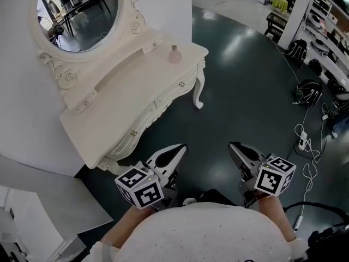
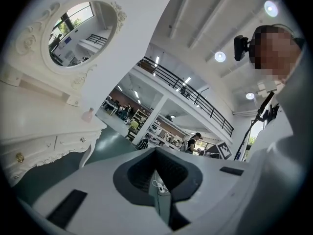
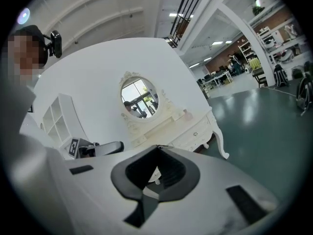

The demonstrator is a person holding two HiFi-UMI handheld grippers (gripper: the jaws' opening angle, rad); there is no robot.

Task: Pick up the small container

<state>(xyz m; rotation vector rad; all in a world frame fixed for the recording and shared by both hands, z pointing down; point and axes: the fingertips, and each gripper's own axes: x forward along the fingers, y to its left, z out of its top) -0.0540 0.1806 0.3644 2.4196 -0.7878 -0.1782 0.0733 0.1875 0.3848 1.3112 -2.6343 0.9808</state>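
The small container (image 1: 174,54) is a pale pink bottle standing near the far right corner of the white dressing table (image 1: 117,105). It also shows small in the left gripper view as the pink bottle (image 2: 88,114) and in the right gripper view as the pink bottle (image 3: 185,112). My left gripper (image 1: 180,147) hovers over the dark floor, close to my body, well short of the table, with its jaws shut and empty. My right gripper (image 1: 233,145) hangs beside it, also shut with nothing held. Both point roughly toward the table.
An oval mirror (image 1: 79,12) tops the dressing table against the white wall. A curved table leg (image 1: 198,94) stands at its right end. Cables and a power strip (image 1: 302,144) lie on the floor at right, near bags (image 1: 308,91) and shelving (image 1: 322,21). White shelves (image 1: 22,222) stand at lower left.
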